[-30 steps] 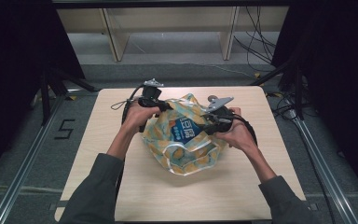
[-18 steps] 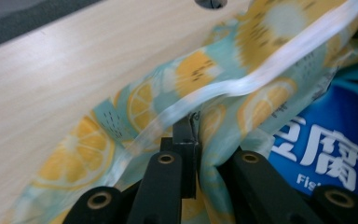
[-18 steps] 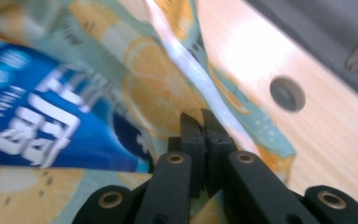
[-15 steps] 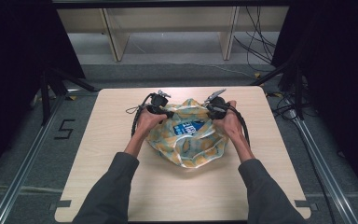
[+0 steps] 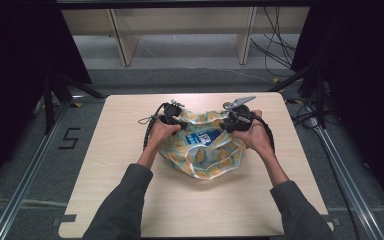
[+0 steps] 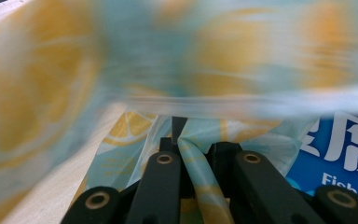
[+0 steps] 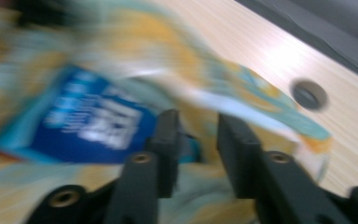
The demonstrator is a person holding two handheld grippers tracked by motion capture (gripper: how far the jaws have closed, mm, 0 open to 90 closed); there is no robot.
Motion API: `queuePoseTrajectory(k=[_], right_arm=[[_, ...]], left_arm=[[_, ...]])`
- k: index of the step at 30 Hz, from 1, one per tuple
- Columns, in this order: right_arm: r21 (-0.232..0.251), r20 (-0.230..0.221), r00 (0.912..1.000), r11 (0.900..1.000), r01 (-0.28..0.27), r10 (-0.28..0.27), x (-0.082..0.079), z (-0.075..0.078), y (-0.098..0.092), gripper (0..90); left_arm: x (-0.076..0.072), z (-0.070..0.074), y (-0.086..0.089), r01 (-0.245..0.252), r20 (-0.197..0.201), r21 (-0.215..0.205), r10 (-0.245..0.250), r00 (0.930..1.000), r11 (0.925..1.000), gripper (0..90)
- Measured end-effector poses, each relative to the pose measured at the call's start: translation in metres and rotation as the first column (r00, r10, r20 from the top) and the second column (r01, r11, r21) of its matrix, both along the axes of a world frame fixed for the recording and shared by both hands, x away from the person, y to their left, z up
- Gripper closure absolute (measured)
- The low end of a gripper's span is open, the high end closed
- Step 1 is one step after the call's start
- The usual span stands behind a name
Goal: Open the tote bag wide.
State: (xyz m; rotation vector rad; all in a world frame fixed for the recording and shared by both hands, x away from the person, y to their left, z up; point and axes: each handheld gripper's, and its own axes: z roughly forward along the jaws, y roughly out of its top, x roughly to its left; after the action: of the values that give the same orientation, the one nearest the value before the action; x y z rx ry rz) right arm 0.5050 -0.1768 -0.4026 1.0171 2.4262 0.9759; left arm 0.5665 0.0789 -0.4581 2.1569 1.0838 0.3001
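A thin bag printed with yellow lemons on pale teal lies slumped on the wooden table. A blue packet with white lettering shows through its open mouth. My left gripper is at the bag's left rim, shut on a strip of its fabric; the packet lies just to its right. At the bag's right rim is my right gripper, its jaws closed around bunched fabric, with the packet just beyond. Both gripper views are blurred.
A person's hands and grey sleeves reach in from the near edge. Black cables loop beside each hand. A small round hole marks the tabletop near the bag. Bare table lies in front of the bag and to both sides.
The bag, held up and bulging a second ago, has come down and flattened on the table. Both hands have shifted toward the far side, drawing the bag's mouth apart.
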Motion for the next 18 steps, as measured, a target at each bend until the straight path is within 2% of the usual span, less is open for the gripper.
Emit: queuePoseTrajectory(k=[2, 3, 4, 5, 6, 8, 9, 10, 12, 13, 16, 18], right_arm=[[0.004, -0.009, 0.9975, 0.998, -0.07, 0.07, -0.012, 0.006, 0.005, 84.1], [-0.007, 0.011, 0.998, 0.998, -0.063, 0.063, -0.017, 0.005, 0.009, 86.2], [-0.036, 0.005, 0.9897, 0.989, -0.143, 0.143, -0.02, 0.001, 0.014, 89.3], [-0.036, 0.005, 0.9897, 0.989, -0.143, 0.143, -0.02, 0.001, 0.014, 89.3], [-0.065, -0.006, 0.9879, 0.986, -0.155, 0.155, -0.021, -0.005, 0.019, 89.7], [-0.142, -0.057, 0.9804, 0.971, -0.195, 0.189, -0.022, -0.02, 0.026, 90.0], [-0.158, -0.136, 0.9631, 0.955, -0.252, 0.232, -0.028, -0.032, 0.028, 90.0], [-0.158, -0.136, 0.9631, 0.955, -0.252, 0.232, -0.028, -0.032, 0.028, 90.0], [-0.108, -0.205, 0.9409, 0.949, -0.296, 0.27, -0.039, -0.041, 0.025, 90.0], [-0.075, -0.236, 0.9218, 0.94, -0.333, 0.308, -0.053, -0.043, 0.021, 90.0], [-0.098, -0.277, 0.8962, 0.917, -0.386, 0.347, -0.072, -0.048, 0.019, 90.0], [-0.111, -0.309, 0.8837, 0.91, -0.4, 0.351, -0.081, -0.056, 0.02, 90.0]], left_arm=[[-0.001, 0.0, -0.002, -0.004, 0.004, 0.005, 0.004, 1.0, 1.0, 85.3], [-0.001, 0.001, -0.002, 0.002, 0.006, 0.007, -0.002, 1.0, 1.0, 86.0], [-0.001, 0.001, -0.003, 0.003, 0.002, 0.01, -0.003, 1.0, 0.9999, 86.9], [-0.001, 0.001, -0.003, 0.003, 0.002, 0.01, -0.003, 1.0, 0.9999, 86.9], [0.0, 0.001, -0.003, 0.003, 0.002, 0.01, -0.003, 1.0, 0.9999, 87.1], [-0.001, 0.001, -0.003, 0.0, 0.005, 0.01, 0.0, 1.0, 0.9999, 87.3], [0.0, 0.002, -0.002, -0.002, 0.009, 0.01, 0.002, 1.0, 0.9999, 87.3], [0.0, 0.002, 0.0, 0.001, 0.004, 0.009, -0.001, 1.0, 1.0, 87.3], [0.001, 0.001, 0.002, -0.006, 0.004, 0.004, 0.006, 1.0, 1.0, 87.4], [0.002, 0.001, 0.003, -0.013, 0.0, 0.005, 0.013, 0.9999, 0.9999, 87.4], [0.002, 0.0, 0.004, -0.021, 0.001, 0.001, 0.021, 0.9998, 0.9998, 87.4], [0.002, 0.002, 0.004, -0.019, -0.003, 0.01, 0.019, 0.9998, 0.9998, 87.3]])
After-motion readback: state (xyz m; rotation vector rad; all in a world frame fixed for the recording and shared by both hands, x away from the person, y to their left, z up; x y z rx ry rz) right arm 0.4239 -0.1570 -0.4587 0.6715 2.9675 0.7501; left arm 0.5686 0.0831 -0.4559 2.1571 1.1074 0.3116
